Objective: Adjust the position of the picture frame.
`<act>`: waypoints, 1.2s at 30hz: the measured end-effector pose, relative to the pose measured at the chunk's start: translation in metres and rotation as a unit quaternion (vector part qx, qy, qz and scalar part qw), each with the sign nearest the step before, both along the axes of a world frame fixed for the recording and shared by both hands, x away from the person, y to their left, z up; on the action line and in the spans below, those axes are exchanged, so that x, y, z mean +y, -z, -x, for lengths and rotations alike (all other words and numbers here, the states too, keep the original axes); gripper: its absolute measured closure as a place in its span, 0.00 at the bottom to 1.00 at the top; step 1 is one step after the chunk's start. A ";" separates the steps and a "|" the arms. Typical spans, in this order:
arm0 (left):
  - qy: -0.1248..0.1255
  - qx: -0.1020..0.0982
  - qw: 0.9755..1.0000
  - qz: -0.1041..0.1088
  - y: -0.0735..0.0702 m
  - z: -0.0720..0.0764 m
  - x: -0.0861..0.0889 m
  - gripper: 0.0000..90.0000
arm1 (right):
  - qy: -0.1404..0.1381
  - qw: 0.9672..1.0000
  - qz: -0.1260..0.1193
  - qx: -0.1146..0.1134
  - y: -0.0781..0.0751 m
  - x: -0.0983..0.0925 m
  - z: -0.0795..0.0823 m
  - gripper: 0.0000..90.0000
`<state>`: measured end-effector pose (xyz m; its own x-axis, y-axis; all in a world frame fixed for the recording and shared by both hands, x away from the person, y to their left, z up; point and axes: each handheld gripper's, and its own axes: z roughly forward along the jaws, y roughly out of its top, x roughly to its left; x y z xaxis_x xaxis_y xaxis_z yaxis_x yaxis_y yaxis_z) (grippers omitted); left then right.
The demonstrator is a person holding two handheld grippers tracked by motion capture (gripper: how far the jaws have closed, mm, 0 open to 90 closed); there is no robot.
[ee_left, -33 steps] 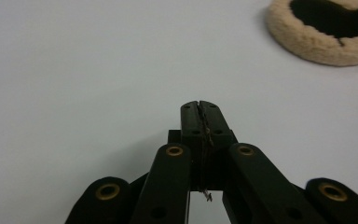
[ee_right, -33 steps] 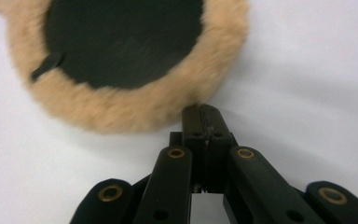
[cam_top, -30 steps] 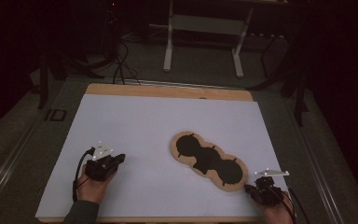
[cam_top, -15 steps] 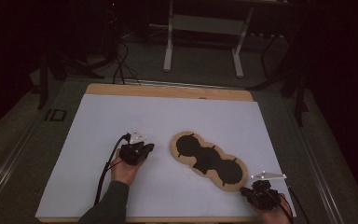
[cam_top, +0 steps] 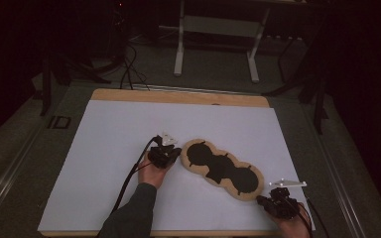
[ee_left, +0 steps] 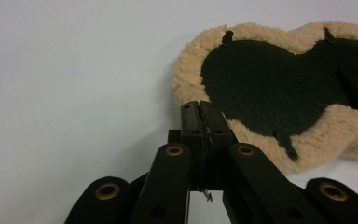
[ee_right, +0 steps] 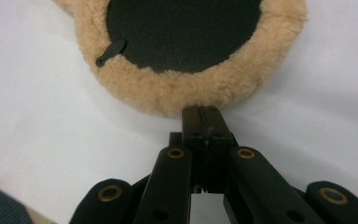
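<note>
A fleece-edged black pad (cam_top: 222, 169) lay slantwise on the white-covered bench (cam_top: 109, 134). The left claw (cam_top: 174, 154), jaws pressed together and holding nothing, reached in from the lower left on an outstretched forearm, its tips just at the pad's upper-left fleece rim. The right claw (cam_top: 262, 200), likewise pressed together and empty, sat low at the bench's near edge, tips just beside the pad's lower-right end.
</note>
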<state>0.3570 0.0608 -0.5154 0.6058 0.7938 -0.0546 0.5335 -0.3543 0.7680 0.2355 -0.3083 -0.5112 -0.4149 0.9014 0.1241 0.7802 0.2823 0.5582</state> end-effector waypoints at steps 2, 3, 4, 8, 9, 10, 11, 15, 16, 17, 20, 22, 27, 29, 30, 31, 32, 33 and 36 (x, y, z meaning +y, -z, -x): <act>-0.005 0.004 1.000 -0.009 0.004 -0.003 -0.002 1.00 | 0.008 1.000 0.001 0.001 0.000 -0.001 -0.006 1.00; -0.007 0.008 1.000 -0.013 0.005 -0.004 -0.003 1.00 | 0.010 1.000 0.002 0.002 0.000 -0.002 -0.008 1.00; -0.009 0.009 1.000 -0.013 0.006 -0.005 -0.003 1.00 | 0.012 1.000 0.001 0.001 0.001 -0.002 -0.010 1.00; -0.019 0.016 1.000 -0.018 0.010 -0.008 -0.002 1.00 | 0.023 1.000 0.002 0.003 0.000 -0.003 -0.018 1.00; -0.021 0.016 0.999 -0.018 0.010 -0.008 -0.002 1.00 | 0.026 1.000 0.000 0.003 0.000 -0.003 -0.020 1.00; -0.023 0.016 0.999 -0.021 0.010 -0.008 -0.001 1.00 | 0.028 1.000 0.002 0.004 0.000 -0.003 -0.022 1.00; -0.023 0.016 0.999 -0.021 0.010 -0.008 -0.001 1.00 | 0.028 1.000 0.002 0.004 0.000 -0.003 -0.022 1.00; -0.030 0.023 0.998 -0.045 0.013 -0.010 0.003 1.00 | 0.038 0.999 -0.003 0.003 0.001 -0.005 -0.035 1.00; -0.031 0.025 0.998 -0.045 0.014 -0.010 0.004 1.00 | 0.040 0.999 -0.006 0.003 0.001 -0.006 -0.038 1.00; -0.031 0.025 0.998 -0.045 0.014 -0.010 0.004 1.00 | 0.040 0.999 -0.006 0.003 0.001 -0.006 -0.038 1.00; -0.032 0.025 0.998 -0.042 0.016 -0.009 0.004 1.00 | 0.048 0.999 -0.010 0.003 0.002 -0.008 -0.048 1.00; -0.033 0.028 0.998 -0.042 0.016 -0.008 0.005 1.00 | 0.051 0.999 -0.008 0.003 0.002 -0.008 -0.053 1.00; -0.034 0.030 0.998 -0.042 0.017 -0.005 0.006 1.00 | 0.066 0.998 -0.002 0.002 0.003 -0.013 -0.065 1.00; -0.034 0.033 0.998 -0.043 0.018 -0.004 0.006 1.00 | 0.080 0.997 -0.002 -0.002 0.004 -0.016 -0.070 1.00; -0.033 0.034 0.998 -0.046 0.019 -0.004 0.006 1.00 | 0.088 0.996 -0.003 -0.007 0.005 -0.018 -0.073 0.99; -0.032 0.033 0.998 -0.046 0.020 -0.004 0.006 1.00 | 0.093 0.996 -0.008 -0.008 0.006 -0.020 -0.076 0.99; -0.032 0.035 0.998 -0.044 0.020 -0.004 0.007 1.00 | 0.096 0.995 -0.012 -0.009 0.007 -0.021 -0.079 0.99; -0.031 0.036 0.998 -0.044 0.019 -0.004 0.007 1.00 | 0.098 0.995 -0.016 -0.010 0.008 -0.021 -0.081 0.99; -0.033 0.037 0.998 -0.043 0.019 -0.004 0.007 1.00 | 0.108 0.994 -0.019 -0.014 0.009 -0.019 -0.085 1.00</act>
<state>0.3606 0.0676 -0.5347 0.5487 0.8356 -0.0269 0.6126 -0.3800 0.6930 0.3207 -0.3271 -0.5198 -0.2162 0.9647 0.1502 0.8043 0.0887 0.5876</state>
